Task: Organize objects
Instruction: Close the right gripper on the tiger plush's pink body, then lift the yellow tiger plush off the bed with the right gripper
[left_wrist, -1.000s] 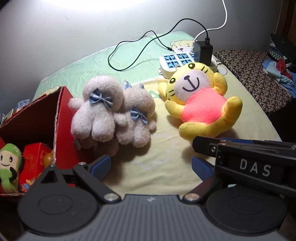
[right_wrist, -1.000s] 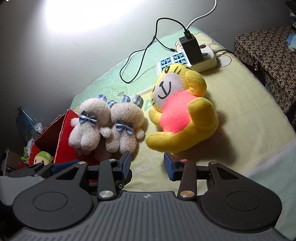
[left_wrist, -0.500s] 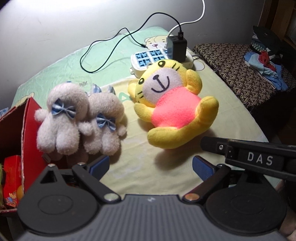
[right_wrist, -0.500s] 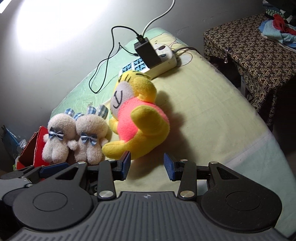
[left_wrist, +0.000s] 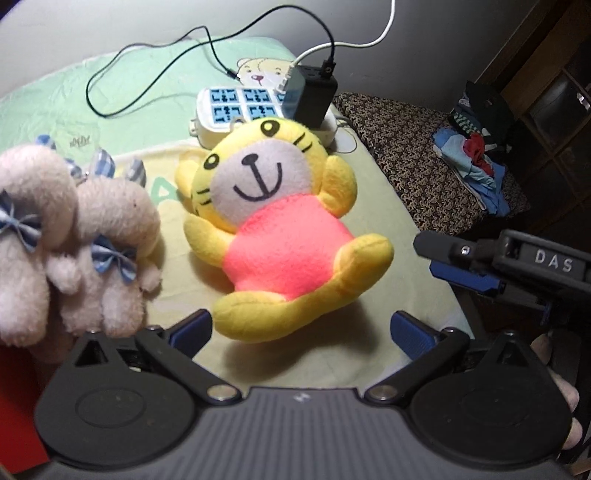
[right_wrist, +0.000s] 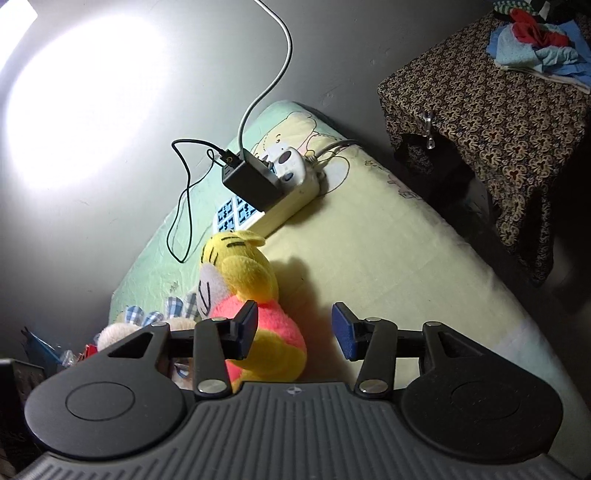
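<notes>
The organizing looks to be at an early or middle stage. The yellow tiger (left_wrist: 284, 229) lies on its back on the bed (left_wrist: 369, 354), and the two white bunnies (left_wrist: 74, 243) lie side by side just beside it, touching each other. None of these three is put away, so I judge that they are what is left to do. A small red area shows at the lower left corner of the left wrist view; it may be a box, but too little of it is visible to say.

The left gripper (left_wrist: 301, 328) is open wide, with nothing between its blue pads. The tiger's lower body and legs lie directly in front of this gap, very near the pads, but I see no contact. The bunnies are to the left of the left pad, outside the gap.

The right gripper (right_wrist: 293, 330) is open too and holds nothing. In its own view the tiger is at its left side: the left pad stands in front of the tiger's pink belly, and the gap itself looks mostly onto bare sheet. Whether that pad touches the plush, I cannot tell from this angle.

Behind the tiger's head, near the wall, a power strip (right_wrist: 291, 201) with a black charger (right_wrist: 251, 184) lies on the bed.
</notes>
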